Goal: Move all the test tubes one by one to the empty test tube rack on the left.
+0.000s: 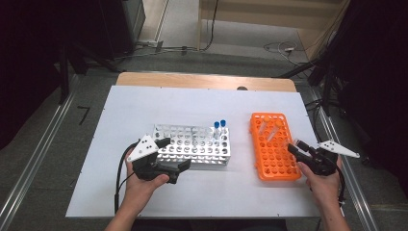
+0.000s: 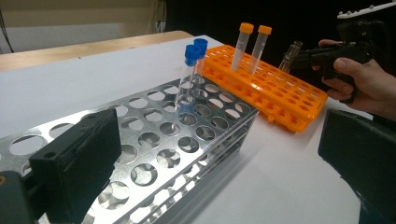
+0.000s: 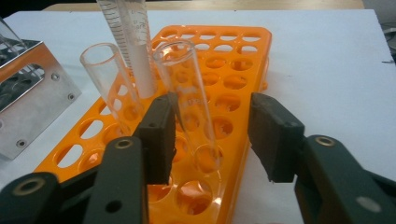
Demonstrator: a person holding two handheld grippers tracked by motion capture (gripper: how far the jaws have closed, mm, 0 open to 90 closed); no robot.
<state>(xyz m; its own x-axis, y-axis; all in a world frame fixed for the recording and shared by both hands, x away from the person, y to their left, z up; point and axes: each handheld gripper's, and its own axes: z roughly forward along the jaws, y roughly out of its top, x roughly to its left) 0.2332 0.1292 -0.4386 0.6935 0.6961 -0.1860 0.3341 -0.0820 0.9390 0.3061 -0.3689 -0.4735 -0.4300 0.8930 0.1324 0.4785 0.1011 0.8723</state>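
An orange tube rack [image 1: 274, 150] lies at the right of the white table, with a metal tube rack [image 1: 192, 144] to its left. My right gripper [image 3: 212, 119] stands at the orange rack's [image 3: 224, 70] near right side. Its jaws sit around an uncapped clear tube [image 3: 191, 93] standing in a hole. The left pad is close against the tube and the right pad [image 3: 273, 135] stands clear, so the gripper is open. My left gripper [image 1: 174, 155] is open at the metal rack's [image 2: 154, 154] front left corner and holds nothing.
Two blue-capped tubes [image 2: 192, 70] stand in the metal rack's far right end. Two orange-capped tubes [image 2: 252, 44] stand at the orange rack's far end. A second clear uncapped tube [image 3: 109, 79] stands left of the one between my jaws.
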